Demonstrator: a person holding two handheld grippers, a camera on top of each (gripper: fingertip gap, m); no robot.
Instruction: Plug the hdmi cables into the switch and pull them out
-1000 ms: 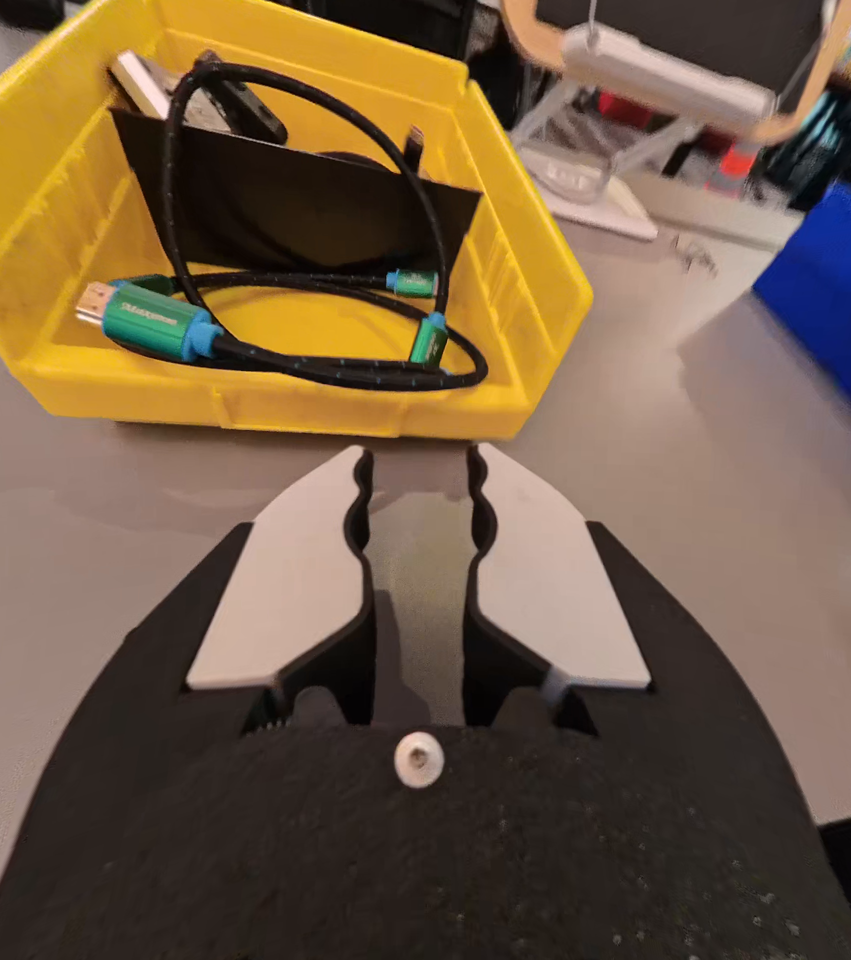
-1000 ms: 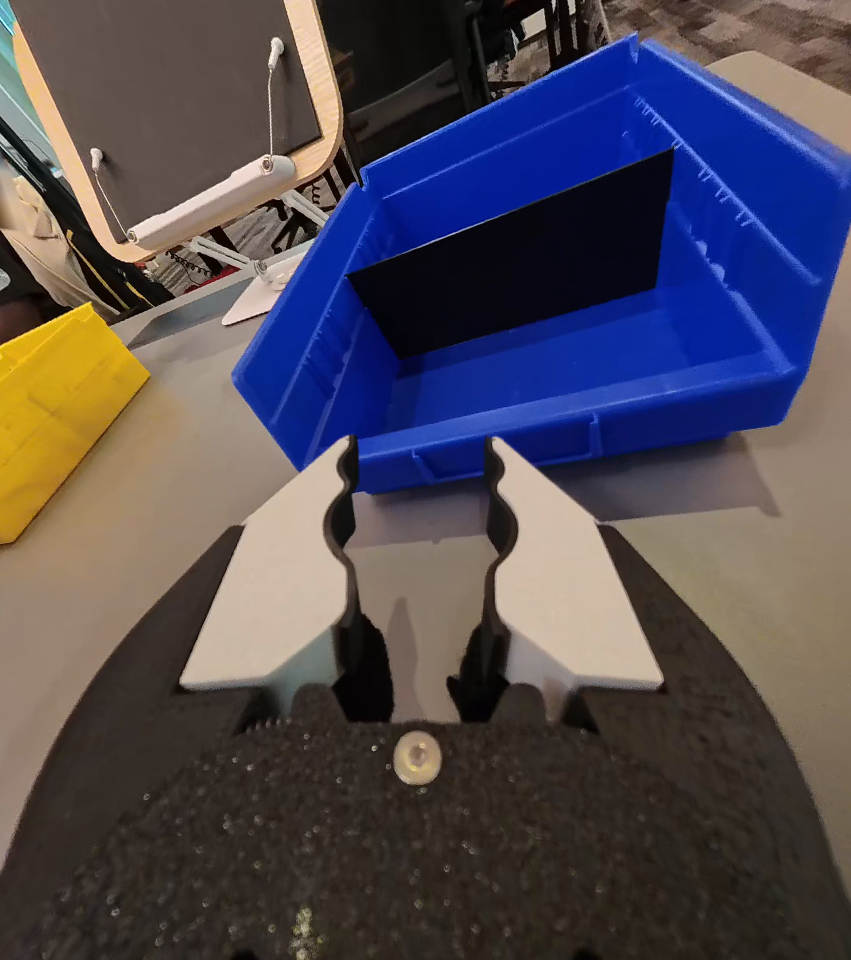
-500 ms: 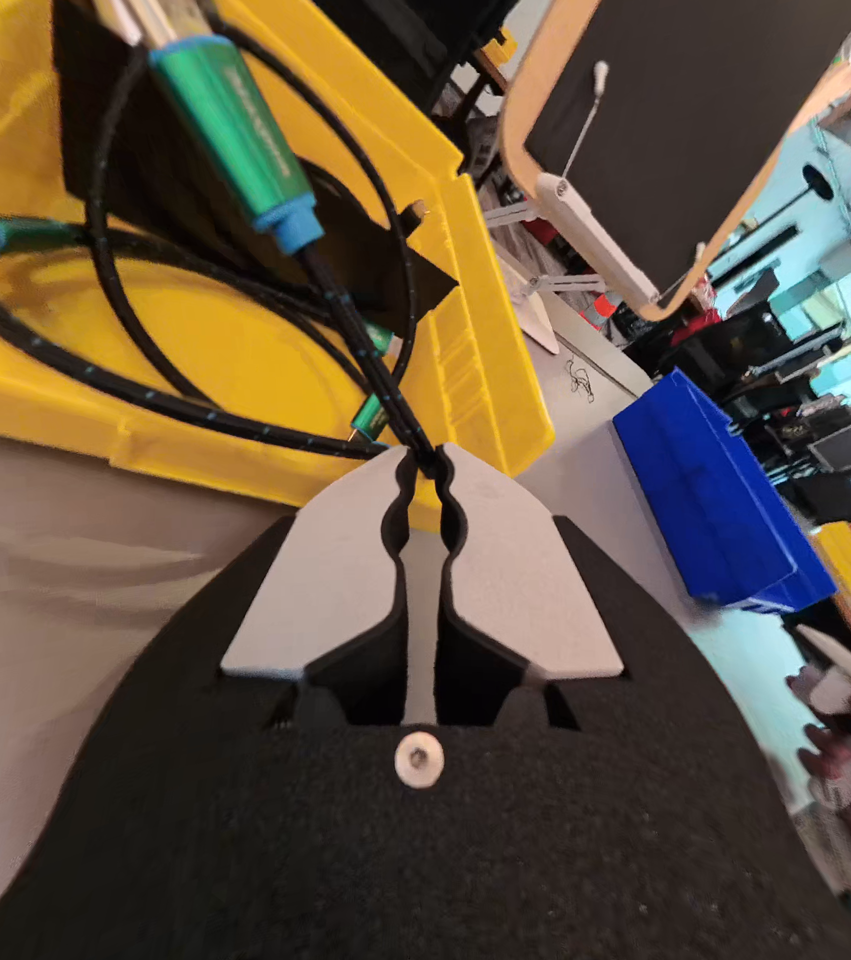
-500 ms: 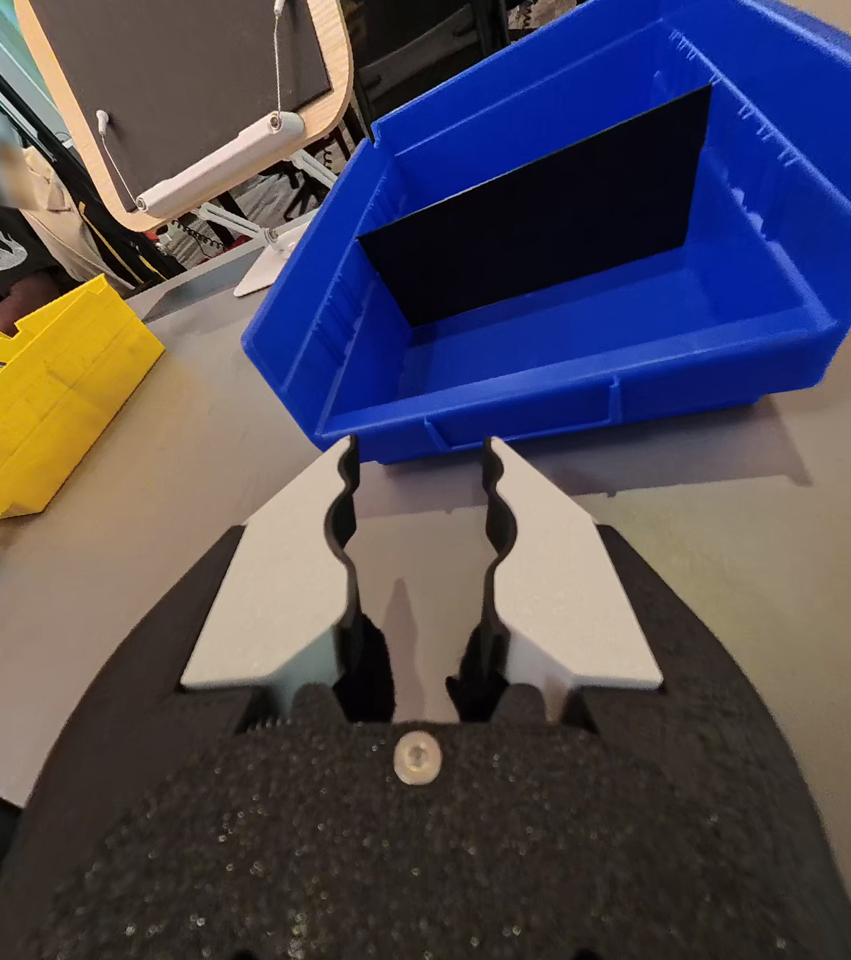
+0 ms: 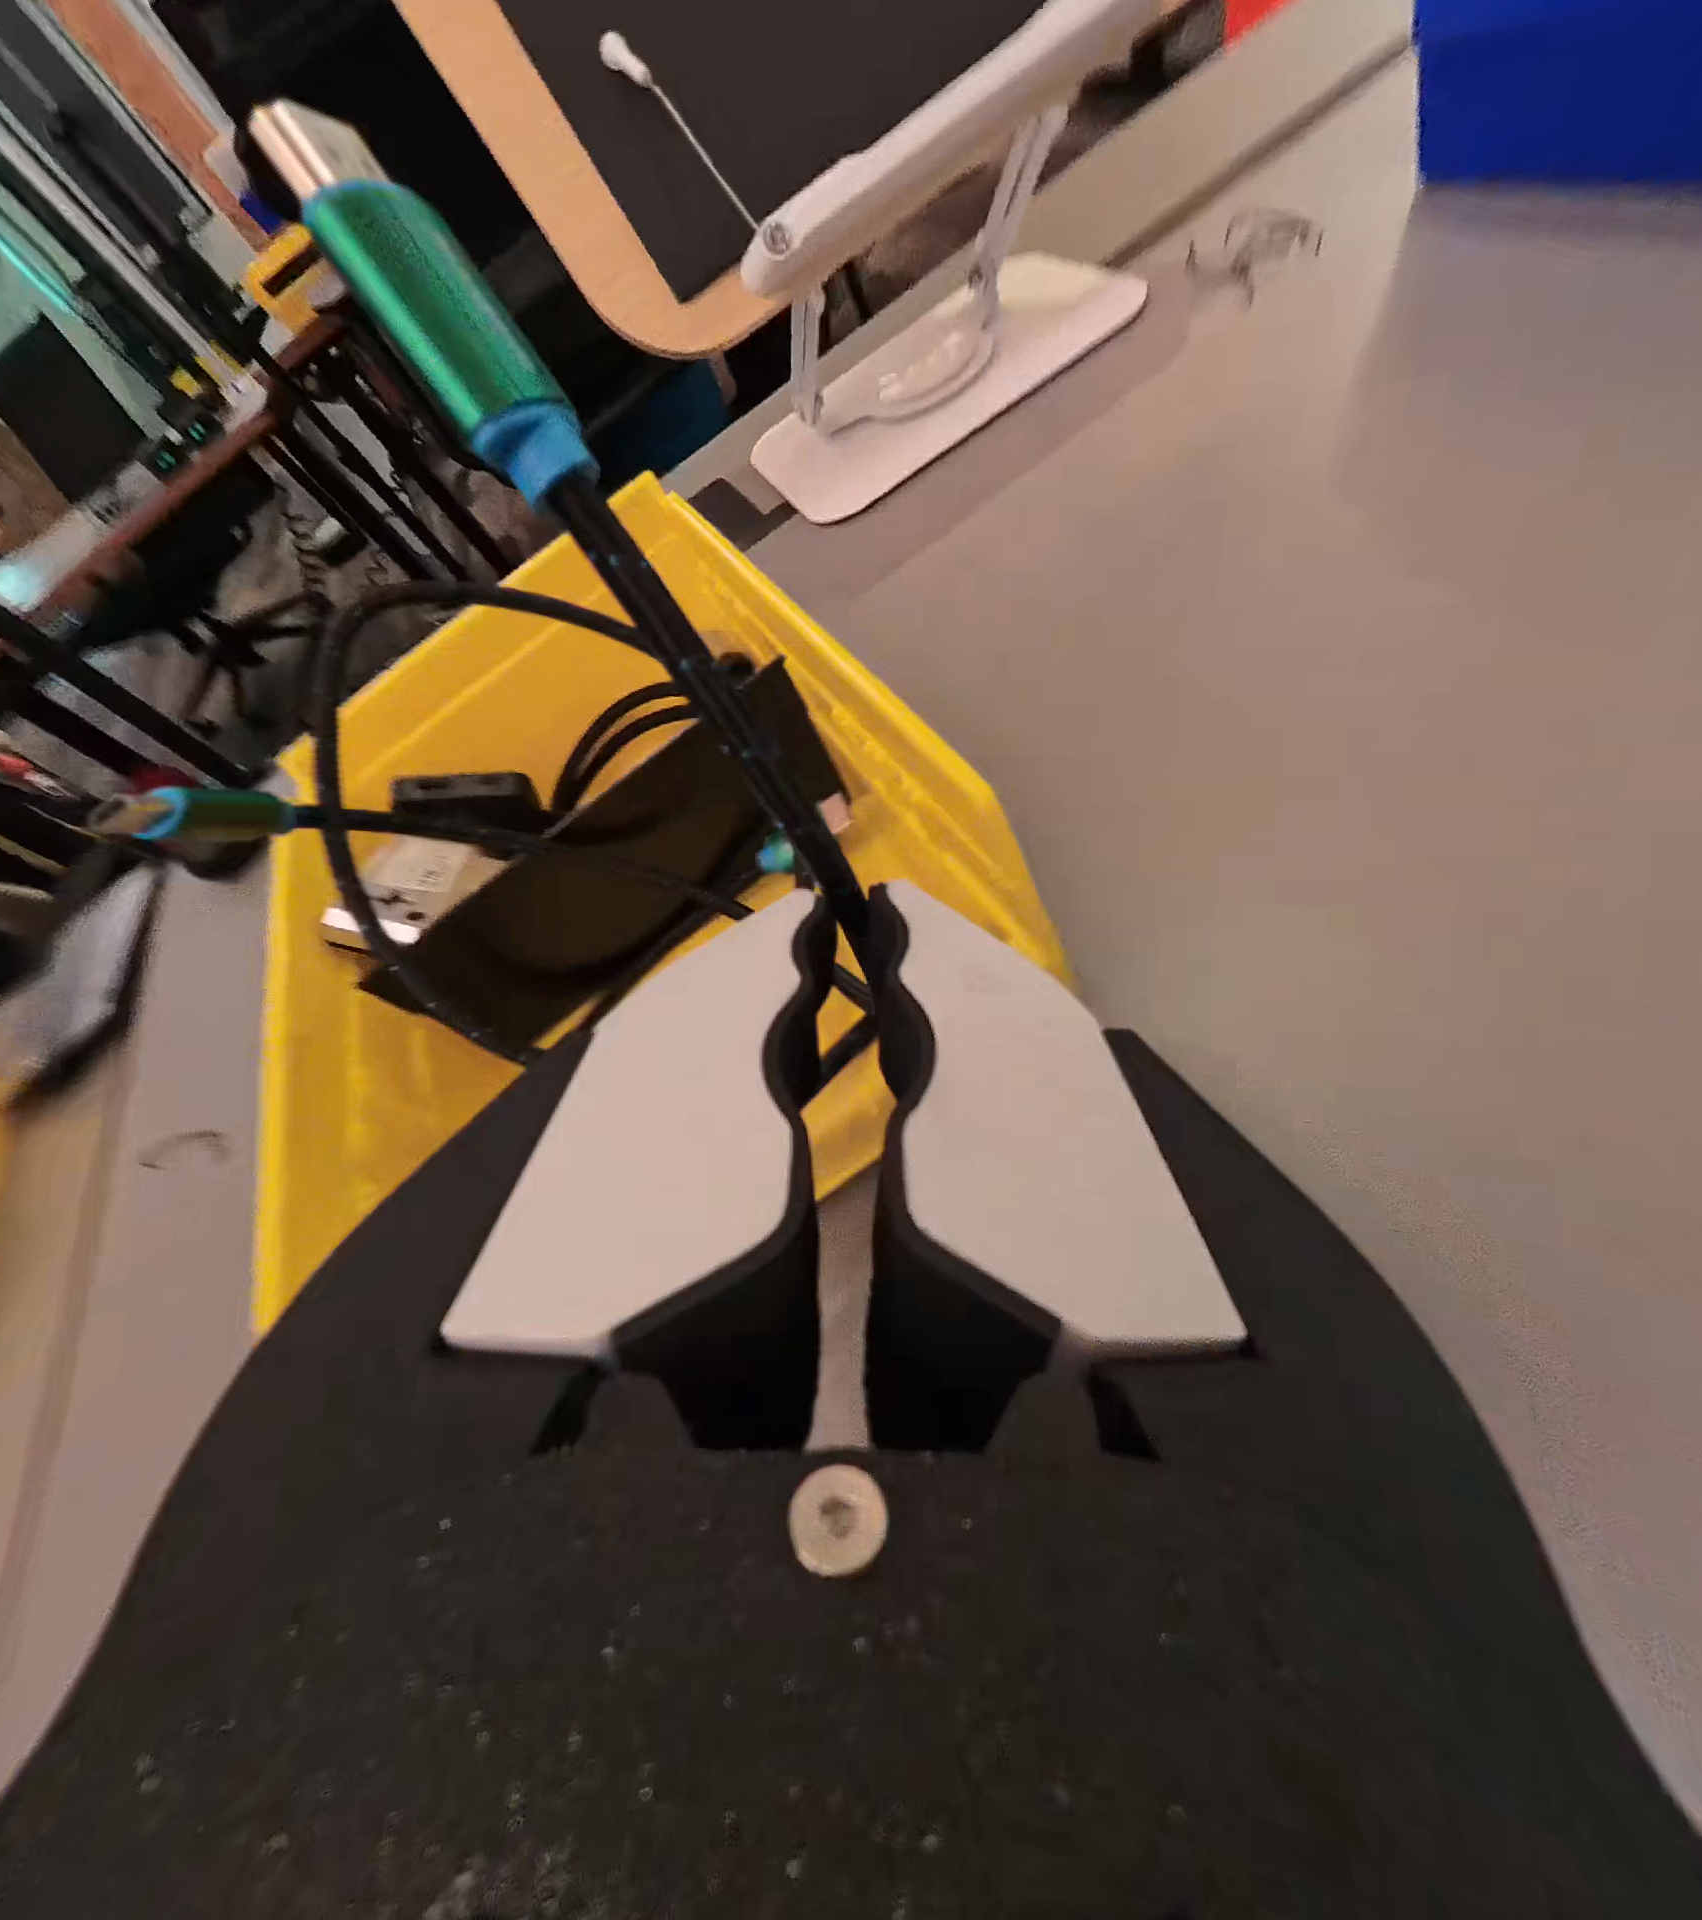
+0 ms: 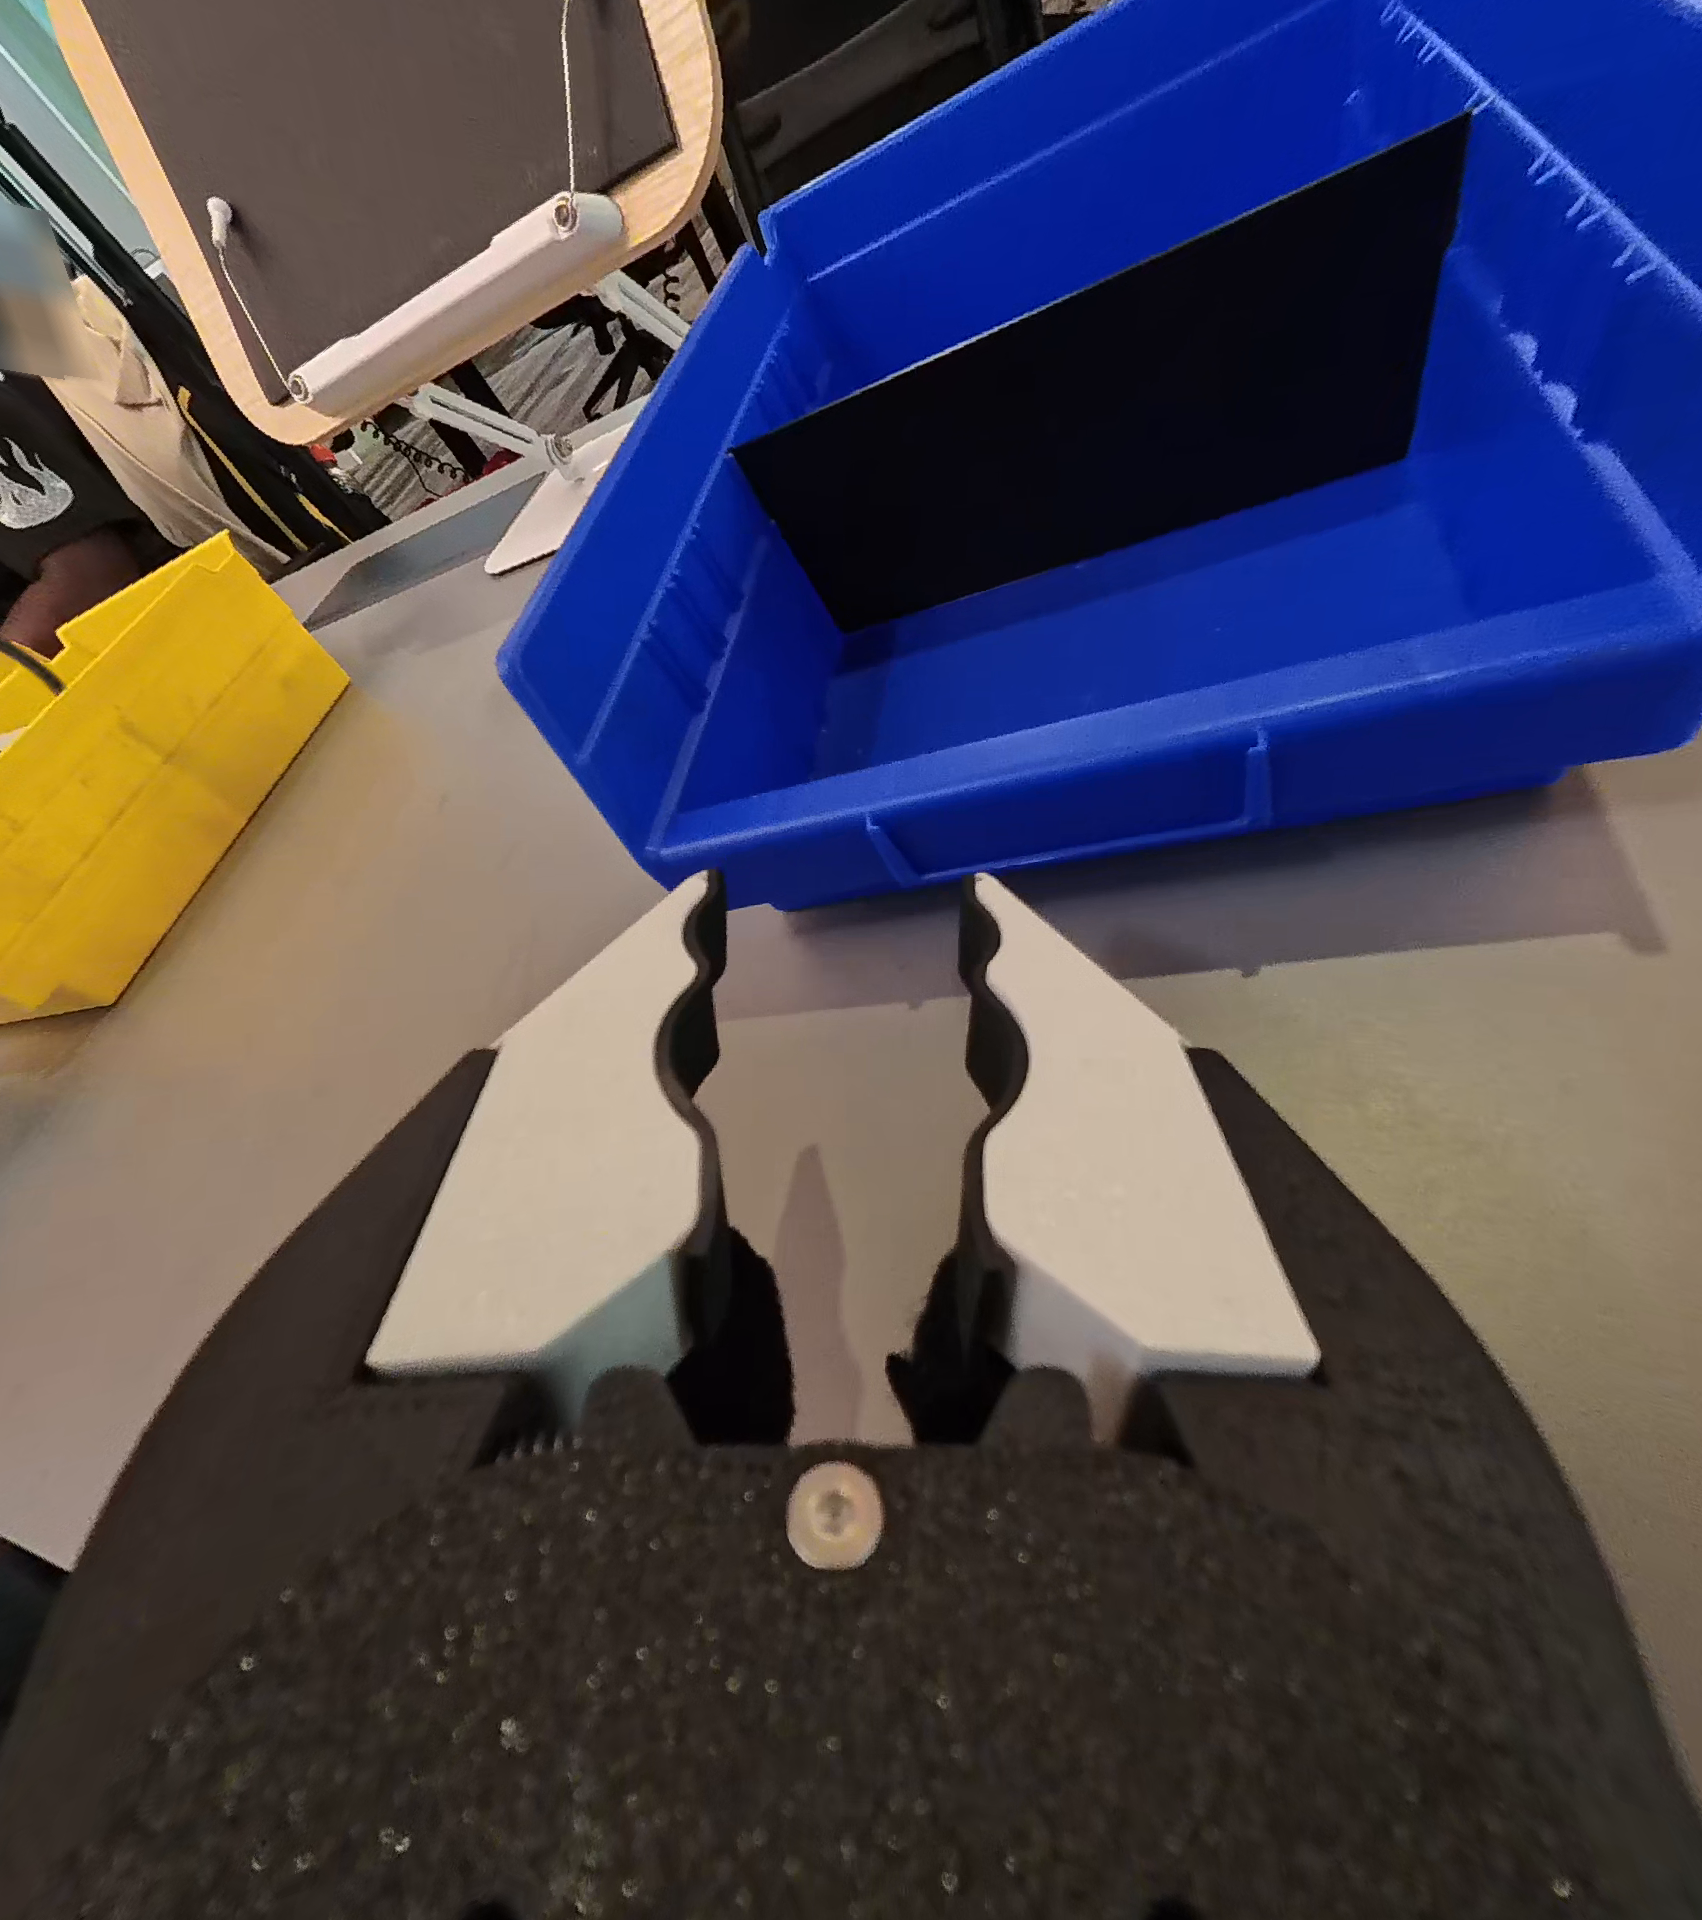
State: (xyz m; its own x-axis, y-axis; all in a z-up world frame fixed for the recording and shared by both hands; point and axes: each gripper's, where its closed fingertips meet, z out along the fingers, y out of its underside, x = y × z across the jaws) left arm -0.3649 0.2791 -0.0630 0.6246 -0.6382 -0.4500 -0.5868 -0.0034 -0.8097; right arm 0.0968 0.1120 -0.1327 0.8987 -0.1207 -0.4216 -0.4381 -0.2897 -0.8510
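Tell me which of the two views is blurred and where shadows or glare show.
Left wrist view: motion blur smears the edges, the green plug and the blue bin, while the left gripper stays sharper. Right wrist view: mostly crisp; the blue bin casts a shadow on the grey table, which shows soft sheen near the right gripper.

The cable (image 5: 712,665) pinched in the left tongs (image 5: 849,906) is black, and its plug (image 5: 431,322) is green with a blue end. Behind them is a yellow bin (image 5: 888,769). Ahead of the grey-fingered right tongs (image 6: 839,896) is a blue bin (image 6: 1086,800) with a black divider (image 6: 1096,395).
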